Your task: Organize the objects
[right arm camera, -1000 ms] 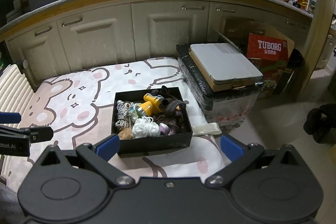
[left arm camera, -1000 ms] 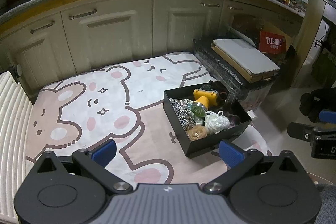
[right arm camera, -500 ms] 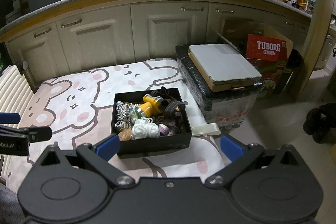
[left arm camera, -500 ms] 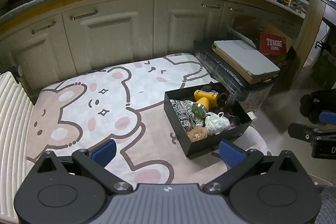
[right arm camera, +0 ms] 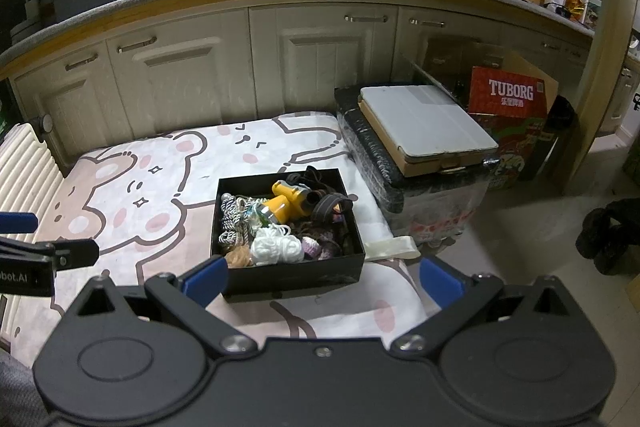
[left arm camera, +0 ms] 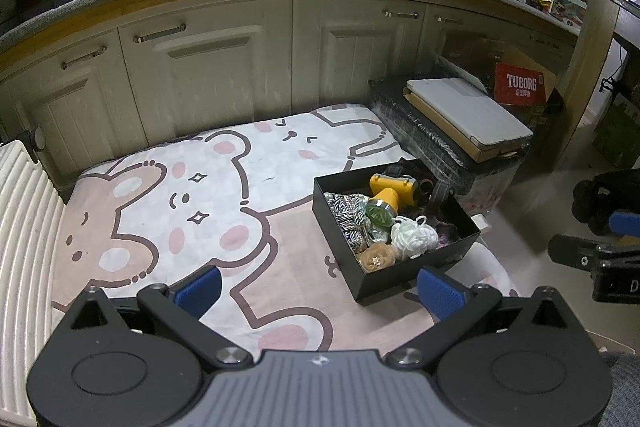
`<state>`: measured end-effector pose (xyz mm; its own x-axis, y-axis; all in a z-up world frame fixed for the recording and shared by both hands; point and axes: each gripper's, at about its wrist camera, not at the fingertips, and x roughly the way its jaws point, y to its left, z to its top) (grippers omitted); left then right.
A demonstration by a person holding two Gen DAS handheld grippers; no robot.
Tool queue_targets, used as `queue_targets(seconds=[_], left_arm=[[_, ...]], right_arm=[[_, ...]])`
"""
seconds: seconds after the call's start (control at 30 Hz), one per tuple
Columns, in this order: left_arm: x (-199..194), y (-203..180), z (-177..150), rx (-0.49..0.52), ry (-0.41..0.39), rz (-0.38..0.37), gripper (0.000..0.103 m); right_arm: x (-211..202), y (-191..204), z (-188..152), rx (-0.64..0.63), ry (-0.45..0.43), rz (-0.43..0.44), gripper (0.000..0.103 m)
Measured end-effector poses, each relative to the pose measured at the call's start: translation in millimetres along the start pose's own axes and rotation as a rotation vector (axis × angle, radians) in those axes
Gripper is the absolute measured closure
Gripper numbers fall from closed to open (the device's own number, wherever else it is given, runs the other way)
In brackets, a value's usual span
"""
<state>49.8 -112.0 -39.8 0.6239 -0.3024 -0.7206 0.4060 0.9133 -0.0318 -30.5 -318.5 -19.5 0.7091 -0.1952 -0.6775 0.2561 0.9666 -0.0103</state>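
Your left gripper (left arm camera: 318,291) hovers over the bear-print mat (left arm camera: 192,195) with its blue fingers (left arm camera: 199,289) spread wide and nothing between them. Your right gripper (right arm camera: 324,281) hangs just in front of the black box (right arm camera: 294,277), its blue fingers (right arm camera: 206,281) also wide apart and empty; the box's near wall sits between them in that view.

The black box rests on the right part of the mat, close to its edge, and has no lid on it. Inside you have a yellow flashlight (right arm camera: 290,203) toward the back, a striped cord bundle (right arm camera: 232,223) along the left side, a white yarn ball (right arm camera: 276,249) at the front, a tan fabric flower (left arm camera: 376,257) in the front left corner, and dark straps (right arm camera: 330,205) at the back right. The things lie heaped and touching one another.

Just beside the box's right side a cream strip (right arm camera: 390,247) lies on the mat's edge. Behind it a wrapped black crate (right arm camera: 432,203) carries a grey flat case (right arm camera: 426,125), and a red Tuborg carton (right arm camera: 510,99) stands beyond that. Cream cabinet doors (left arm camera: 200,83) run along the back.
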Motion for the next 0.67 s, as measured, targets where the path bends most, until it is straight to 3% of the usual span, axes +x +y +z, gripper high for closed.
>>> queue_targets(seconds=[0.67], left_arm=[[-0.1,-4.3,0.7,-0.006,-0.007,0.001,0.000]], right_arm=[[0.1,1.1,0.5,-0.007,-0.004,-0.001,0.000]])
